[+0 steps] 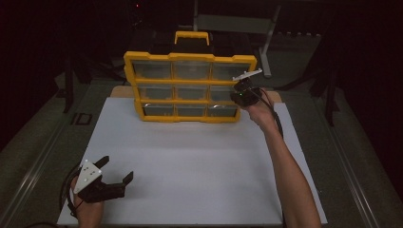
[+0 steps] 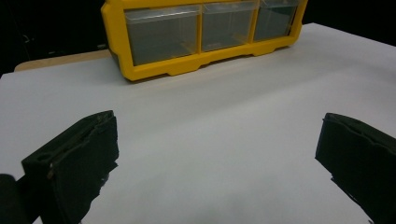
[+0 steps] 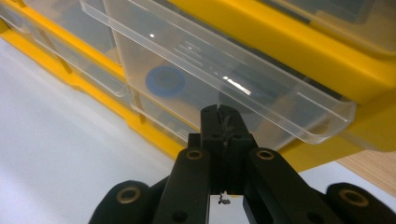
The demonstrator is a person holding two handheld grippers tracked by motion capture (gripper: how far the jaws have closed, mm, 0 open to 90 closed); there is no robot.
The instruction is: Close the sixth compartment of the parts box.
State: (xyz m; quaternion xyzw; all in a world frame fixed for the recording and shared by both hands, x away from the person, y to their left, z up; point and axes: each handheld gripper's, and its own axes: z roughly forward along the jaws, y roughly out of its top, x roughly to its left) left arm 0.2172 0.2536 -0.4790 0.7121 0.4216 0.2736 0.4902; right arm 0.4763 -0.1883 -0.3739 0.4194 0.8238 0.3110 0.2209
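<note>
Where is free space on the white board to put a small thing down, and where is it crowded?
The middle of the white board is bare, between the yellow drawer cabinet at the far edge and the left gripper at the near left corner. The near right is free beside the forearm. It is crowded at the cabinet's right end, where the right gripper meets a drawer.

Lab or workshop recording rig, not a home. Dark room, black surroundings, light falling on one white surface [image 1: 190, 161] laid over a wooden top. Metal frame legs [image 1: 266, 42] and stands behind it. Yellow parts organizer [image 1: 190, 85] with clear drawers stands on the surface, typical bench storage. Person works it with handheld instrumented grippers trailing cables.
</note>
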